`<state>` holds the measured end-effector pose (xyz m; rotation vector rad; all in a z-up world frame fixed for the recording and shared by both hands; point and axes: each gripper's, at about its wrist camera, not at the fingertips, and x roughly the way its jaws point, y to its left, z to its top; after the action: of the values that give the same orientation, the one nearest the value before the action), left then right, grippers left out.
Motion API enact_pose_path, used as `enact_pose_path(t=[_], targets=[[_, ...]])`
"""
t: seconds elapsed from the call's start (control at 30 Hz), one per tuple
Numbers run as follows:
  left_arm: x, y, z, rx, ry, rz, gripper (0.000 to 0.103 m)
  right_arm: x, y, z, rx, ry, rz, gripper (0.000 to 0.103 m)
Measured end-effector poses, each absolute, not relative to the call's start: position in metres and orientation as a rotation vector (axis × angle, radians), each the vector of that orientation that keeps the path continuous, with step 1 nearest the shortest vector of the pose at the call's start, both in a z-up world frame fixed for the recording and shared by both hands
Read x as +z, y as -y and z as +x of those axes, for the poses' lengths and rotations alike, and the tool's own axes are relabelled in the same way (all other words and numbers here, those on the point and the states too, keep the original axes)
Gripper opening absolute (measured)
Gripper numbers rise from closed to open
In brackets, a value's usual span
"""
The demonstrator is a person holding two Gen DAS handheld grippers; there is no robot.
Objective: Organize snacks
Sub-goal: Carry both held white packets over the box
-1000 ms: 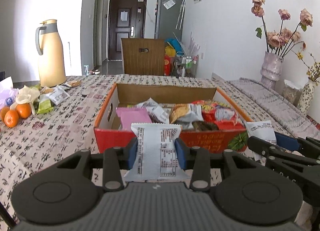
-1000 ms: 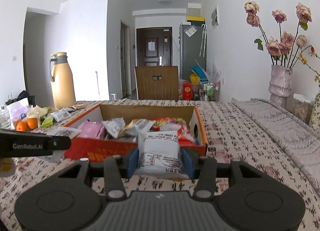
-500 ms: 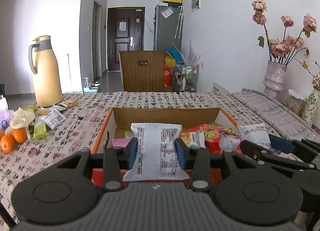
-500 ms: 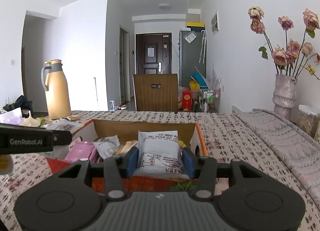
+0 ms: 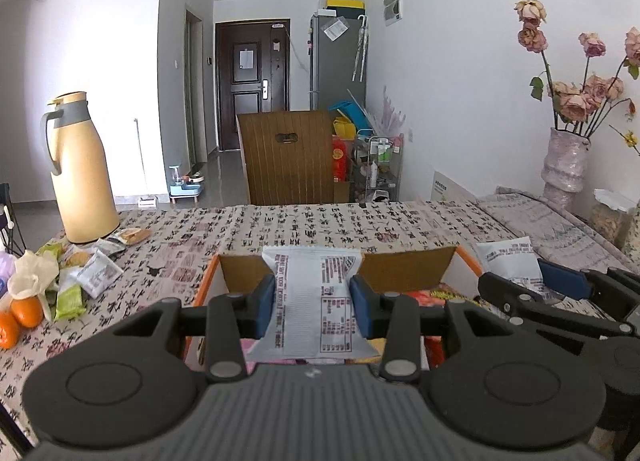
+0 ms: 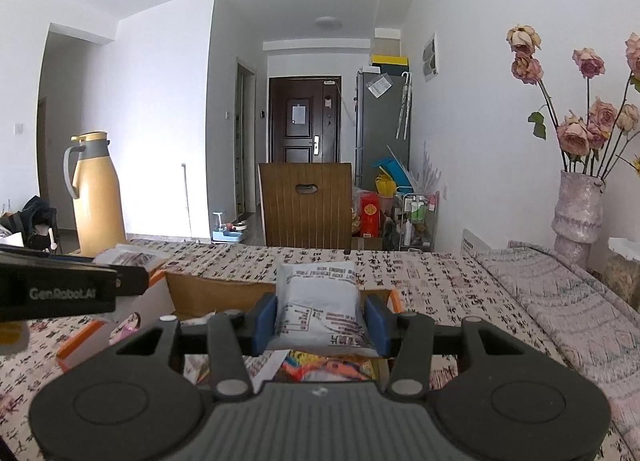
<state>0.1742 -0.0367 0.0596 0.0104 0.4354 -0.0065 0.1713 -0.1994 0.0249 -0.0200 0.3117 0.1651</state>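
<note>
Left gripper (image 5: 312,307) closed on a white snack packet (image 5: 312,301), blue pads (image 5: 264,309) pressed against both its sides, jaws narrowed to the packet's width. Packet upright, printed back toward the camera, raised above the near part of an open cardboard box (image 5: 408,267). Box orange-edged, resting on a patterned tablecloth (image 5: 312,225), with bright wrappers (image 5: 430,295) visible inside, low behind the fingers.

Right gripper (image 6: 320,323) likewise clamped on a second white packet (image 6: 318,309), puffier, gripped at its sides between blue pads (image 6: 266,321), jaws set slightly wider than the left pair. Packet hanging over the right end of the same box (image 6: 208,293), above a jumble of colourful wrappers (image 6: 320,365).

Seen from the left camera: right gripper (image 5: 560,293) just beside the box's right corner, its packet (image 5: 508,265) sticking out forward. Seen from the right camera: side of the left gripper (image 6: 60,293) at the left edge.

Off to the left on the cloth: a yellow thermos jug (image 5: 82,169), loose packets (image 5: 92,273), oranges (image 5: 26,311). At far right, a vase of dried roses (image 5: 566,165).
</note>
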Motion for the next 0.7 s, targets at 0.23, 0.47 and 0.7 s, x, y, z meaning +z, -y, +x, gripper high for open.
enact_pose_path(t=[0.23,0.47,0.7], targets=[[0.056,0.037,0.206,0.017,-0.452,0.011,0.041,0.028,0.194,0.200,0.166,-0.315,-0.025,0.047],[0.042,0.033,0.238,0.056,-0.482,-0.006,0.041,0.019,0.189,0.231,0.167,-0.343,-0.018,0.047],[0.018,0.024,0.253,0.071,-0.509,-0.018,0.041,-0.001,0.192,0.249,0.161,-0.357,0.018,0.047]])
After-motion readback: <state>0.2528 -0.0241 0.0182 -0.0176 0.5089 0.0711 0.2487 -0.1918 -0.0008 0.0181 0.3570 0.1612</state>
